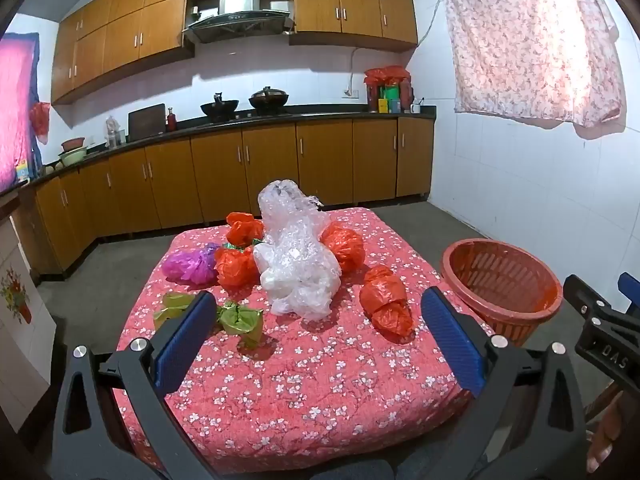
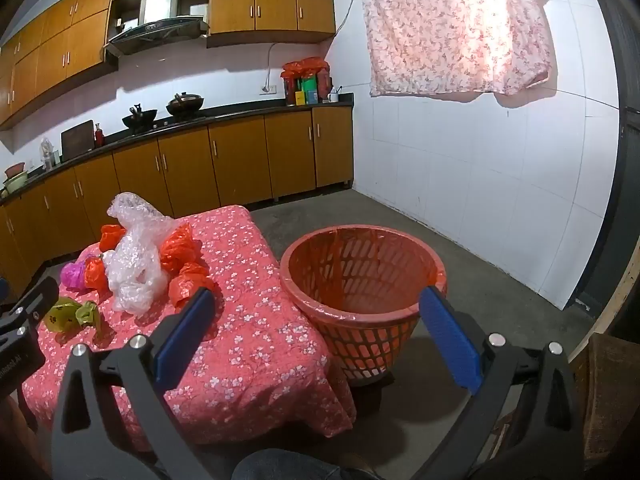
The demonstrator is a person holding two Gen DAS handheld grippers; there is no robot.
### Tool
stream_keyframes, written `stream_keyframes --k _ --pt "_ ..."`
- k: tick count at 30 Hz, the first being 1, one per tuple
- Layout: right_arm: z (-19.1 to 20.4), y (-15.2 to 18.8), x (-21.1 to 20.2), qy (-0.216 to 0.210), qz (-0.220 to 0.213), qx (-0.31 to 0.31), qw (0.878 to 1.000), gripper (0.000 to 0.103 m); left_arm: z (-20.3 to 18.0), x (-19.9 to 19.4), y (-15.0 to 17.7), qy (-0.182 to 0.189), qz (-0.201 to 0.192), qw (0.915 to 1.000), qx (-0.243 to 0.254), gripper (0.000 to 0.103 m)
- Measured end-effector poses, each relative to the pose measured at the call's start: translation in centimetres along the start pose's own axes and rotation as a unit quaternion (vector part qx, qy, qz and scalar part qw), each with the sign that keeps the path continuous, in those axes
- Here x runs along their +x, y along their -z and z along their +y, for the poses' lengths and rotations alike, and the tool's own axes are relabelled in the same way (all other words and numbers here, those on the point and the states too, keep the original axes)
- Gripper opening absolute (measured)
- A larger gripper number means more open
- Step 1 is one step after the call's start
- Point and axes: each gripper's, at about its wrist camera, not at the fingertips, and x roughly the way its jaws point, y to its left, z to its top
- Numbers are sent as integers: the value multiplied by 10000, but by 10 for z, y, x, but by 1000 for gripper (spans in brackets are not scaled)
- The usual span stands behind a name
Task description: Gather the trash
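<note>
L gripper [image 1: 316, 320]: my jaws wide apart, nothing btwn, above table [image 1: 304, 400] near edge.
R gripper [image 2: 316, 320]: wide apart, empty.
Trash: bubble wrap [image 1: 298, 256] mid-table, red bags [image 1: 386, 300] around it.
Basket [image 2: 360, 276]: beside table's R edge.

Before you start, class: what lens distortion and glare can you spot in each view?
Left wrist view: cabinets bow into curves, dark corners vignette, the backlit curtain washes out. Right wrist view: the same curtain glares, the countertop bends.
</note>
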Motion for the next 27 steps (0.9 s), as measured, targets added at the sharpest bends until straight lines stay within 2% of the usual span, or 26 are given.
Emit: stream_keyframes --k 27 --pt "-1 -3 -3 12 -26 -26 10000 99 0 0 0 4 11 10000 -3 101"
